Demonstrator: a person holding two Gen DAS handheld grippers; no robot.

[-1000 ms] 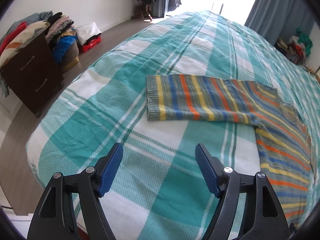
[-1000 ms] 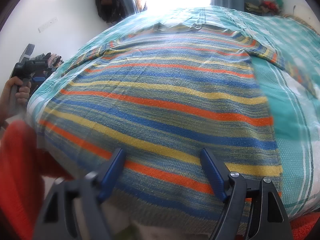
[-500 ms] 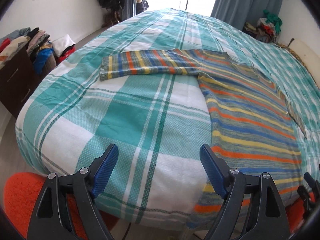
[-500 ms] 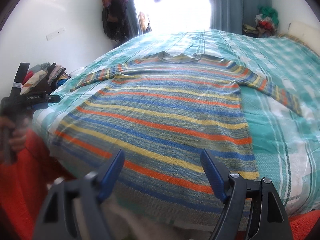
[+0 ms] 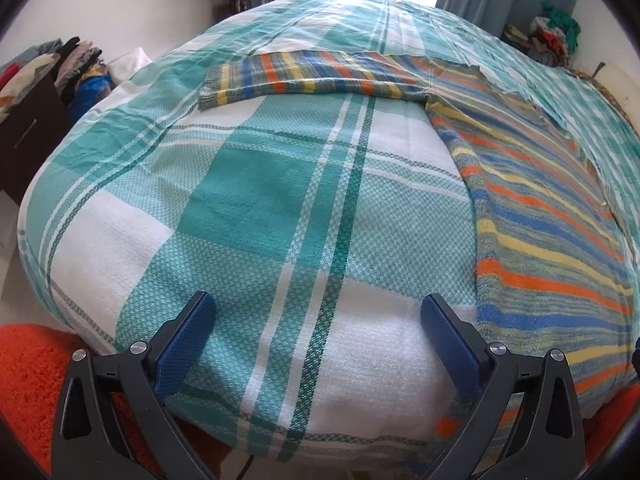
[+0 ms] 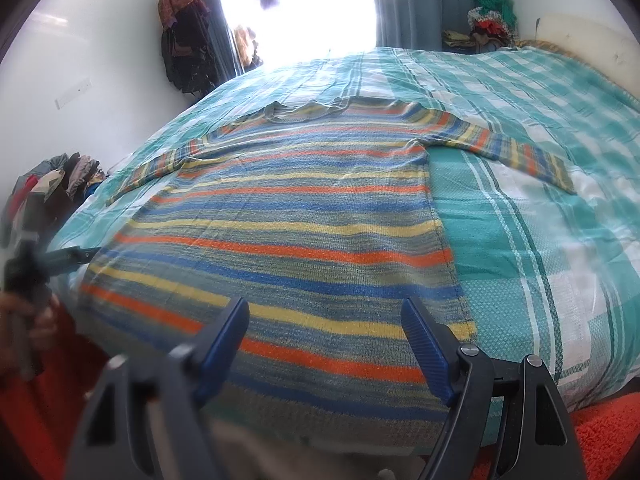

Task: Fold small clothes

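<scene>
Striped in orange, blue, yellow and grey-green, a knitted sweater [image 6: 280, 232] lies spread flat on a bed covered with a teal-and-white checked bedspread [image 5: 248, 208]. Its hem hangs over the near edge of the bed, its neckline [image 6: 308, 112] lies toward the bright window [image 6: 304, 4], and both sleeves are stretched out to the sides. Seen from the left wrist, the left sleeve [image 5: 304, 76] runs across the bedspread with its cuff at the far left, while the body of the sweater fills the right side of that view. The left gripper [image 5: 318, 320] hangs over bare bedspread near the bed's edge, just beside the sweater's side edge; its jaws have just been opening and stand wide apart with nothing between them. The right gripper [image 6: 324, 326] hovers above the sweater's hem area, its blue pads [image 6: 422, 344] apart and not pressing on the knit. In the right wrist view, at the far left, a blurred hand [image 6: 28, 320] grips the handle of the left gripper. An orange shaggy rug [image 5: 28, 376] lies on the floor below the bed's near edge. Beside the bed on the left stands a dark dresser [image 5: 24, 136] with a heap of clothes [image 5: 76, 64] next to it, and blue-grey curtains [image 6: 404, 4] hang by the window.
</scene>
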